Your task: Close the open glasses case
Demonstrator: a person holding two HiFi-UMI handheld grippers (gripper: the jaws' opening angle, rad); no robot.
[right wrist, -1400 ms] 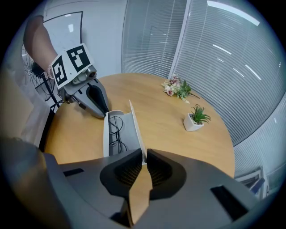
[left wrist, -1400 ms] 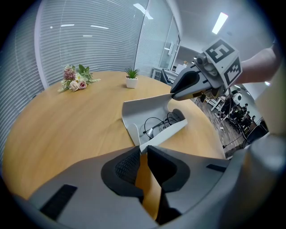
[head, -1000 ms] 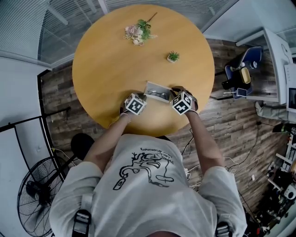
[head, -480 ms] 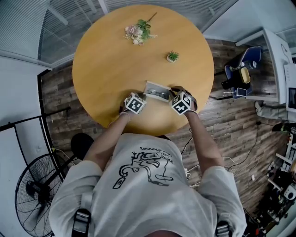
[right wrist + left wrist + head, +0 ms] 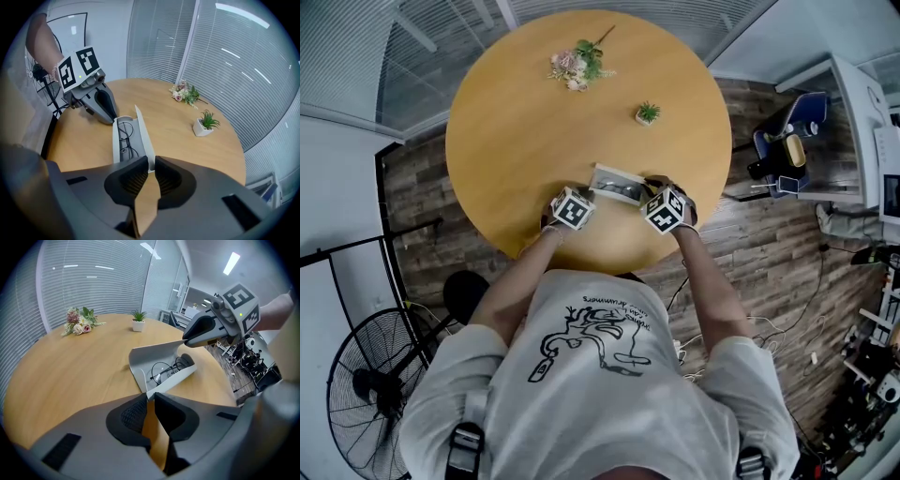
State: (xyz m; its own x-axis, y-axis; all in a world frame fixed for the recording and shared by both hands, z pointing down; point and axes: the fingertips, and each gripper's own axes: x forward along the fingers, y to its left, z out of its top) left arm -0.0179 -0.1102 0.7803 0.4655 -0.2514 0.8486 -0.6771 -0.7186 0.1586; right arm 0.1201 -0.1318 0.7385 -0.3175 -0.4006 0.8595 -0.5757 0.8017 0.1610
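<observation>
Both glasses case (image 5: 151, 358) ends half-hidden in left gripper (image 5: 149, 397), right gripper (image 5: 150, 162).

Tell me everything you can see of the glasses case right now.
The case is a pale grey, hard-looking shell lying open on the table near the person's edge, lid tilted up. Thin wire-rimmed glasses lie inside. The left gripper seems to pinch its base corner, the right gripper its lid end.
</observation>
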